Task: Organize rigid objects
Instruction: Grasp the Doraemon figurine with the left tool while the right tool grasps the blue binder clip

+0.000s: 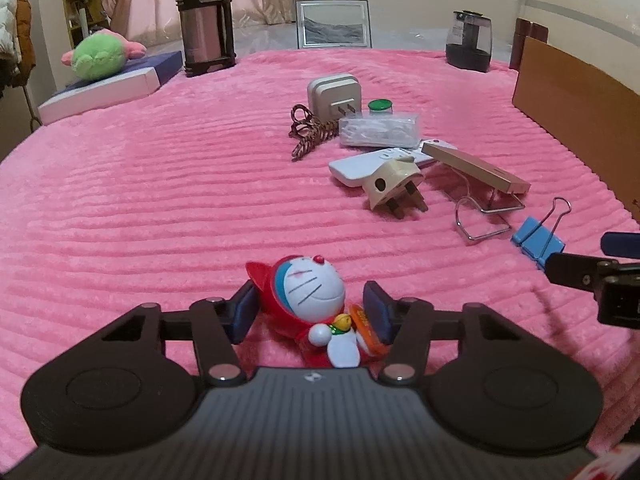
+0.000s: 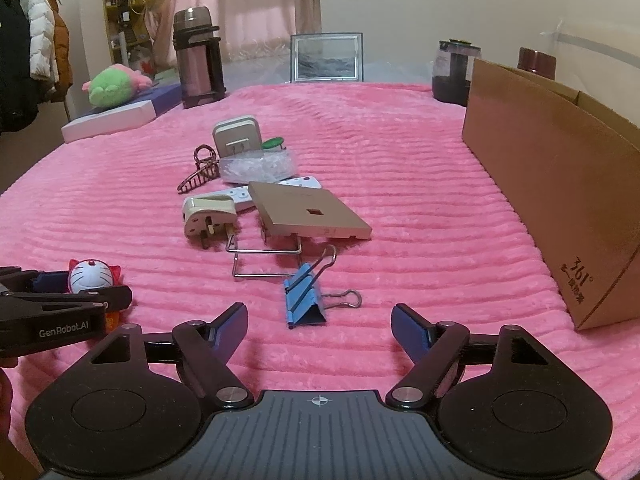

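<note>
A pink ribbed plush blanket [image 2: 400,184] covers the surface in both wrist views. Nearest in the left wrist view, the left gripper [image 1: 310,312] has its jaws drawn in narrow around a small cat figurine [image 1: 312,300] in a red hood; the blue pads sit just beside its hood and its orange accessory, and whether they press on it cannot be told. The figurine lies on its back on the blanket, its long axis running away from the camera, head at the far end and white face upward. In the right wrist view, the right gripper [image 2: 319,330] stands wide open and holds nothing, low over the blanket. Just beyond its fingertips lies a blue binder clip [image 2: 306,300], its blue body pointing toward the gripper and its wire handles splayed to the far side and the right. Past the clip sits a bent wire stand [image 2: 266,258], then a tan flat square plate [image 2: 308,212] resting partly over it. Left of the plate lies a cream plug adapter [image 2: 208,216], prongs toward the camera, against a white remote [image 2: 276,190]. Farther back are a clear plastic packet [image 2: 258,168], a brown hair claw [image 2: 200,172], a grey charger [image 2: 236,134] and a green-capped item [image 2: 272,143]. At the right stands a cardboard box [image 2: 540,200], open at the top; its contents are hidden. At the far edge stand a steel thermos [image 2: 198,60], a picture frame [image 2: 326,58], a dark jar [image 2: 454,72] and a green plush toy [image 2: 114,88].
</note>
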The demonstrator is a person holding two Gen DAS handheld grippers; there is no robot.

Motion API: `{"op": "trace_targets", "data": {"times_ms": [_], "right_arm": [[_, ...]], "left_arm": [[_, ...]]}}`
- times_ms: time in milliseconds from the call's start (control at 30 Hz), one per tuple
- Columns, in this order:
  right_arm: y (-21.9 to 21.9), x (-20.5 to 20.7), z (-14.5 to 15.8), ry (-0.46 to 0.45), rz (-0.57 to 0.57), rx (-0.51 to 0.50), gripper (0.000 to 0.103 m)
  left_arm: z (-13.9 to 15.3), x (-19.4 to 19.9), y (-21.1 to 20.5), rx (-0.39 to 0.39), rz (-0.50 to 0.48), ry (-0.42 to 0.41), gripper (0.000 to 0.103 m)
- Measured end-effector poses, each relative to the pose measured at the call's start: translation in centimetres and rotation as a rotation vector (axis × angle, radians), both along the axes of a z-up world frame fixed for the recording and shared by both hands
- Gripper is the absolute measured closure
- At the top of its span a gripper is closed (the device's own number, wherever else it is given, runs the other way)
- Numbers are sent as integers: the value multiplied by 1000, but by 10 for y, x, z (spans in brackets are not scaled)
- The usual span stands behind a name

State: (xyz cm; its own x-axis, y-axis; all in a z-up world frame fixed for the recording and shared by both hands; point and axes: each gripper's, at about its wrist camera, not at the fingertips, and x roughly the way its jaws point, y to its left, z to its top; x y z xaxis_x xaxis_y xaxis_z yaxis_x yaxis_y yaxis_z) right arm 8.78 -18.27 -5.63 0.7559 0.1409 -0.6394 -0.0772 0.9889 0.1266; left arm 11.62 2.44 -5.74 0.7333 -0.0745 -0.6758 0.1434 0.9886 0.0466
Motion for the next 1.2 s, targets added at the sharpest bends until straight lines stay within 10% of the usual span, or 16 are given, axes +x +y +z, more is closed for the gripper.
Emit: {"op": "trace_targets", "data": {"times_ms": [767,1200], "right_arm": [[7,7,-3,-18,21,21,34],[14,24,-15,-28,35,-9,62]], "left_arm": [[6,-10,22,-127,47,10,59],[3,-11,25,-173,41,42,63]]}}
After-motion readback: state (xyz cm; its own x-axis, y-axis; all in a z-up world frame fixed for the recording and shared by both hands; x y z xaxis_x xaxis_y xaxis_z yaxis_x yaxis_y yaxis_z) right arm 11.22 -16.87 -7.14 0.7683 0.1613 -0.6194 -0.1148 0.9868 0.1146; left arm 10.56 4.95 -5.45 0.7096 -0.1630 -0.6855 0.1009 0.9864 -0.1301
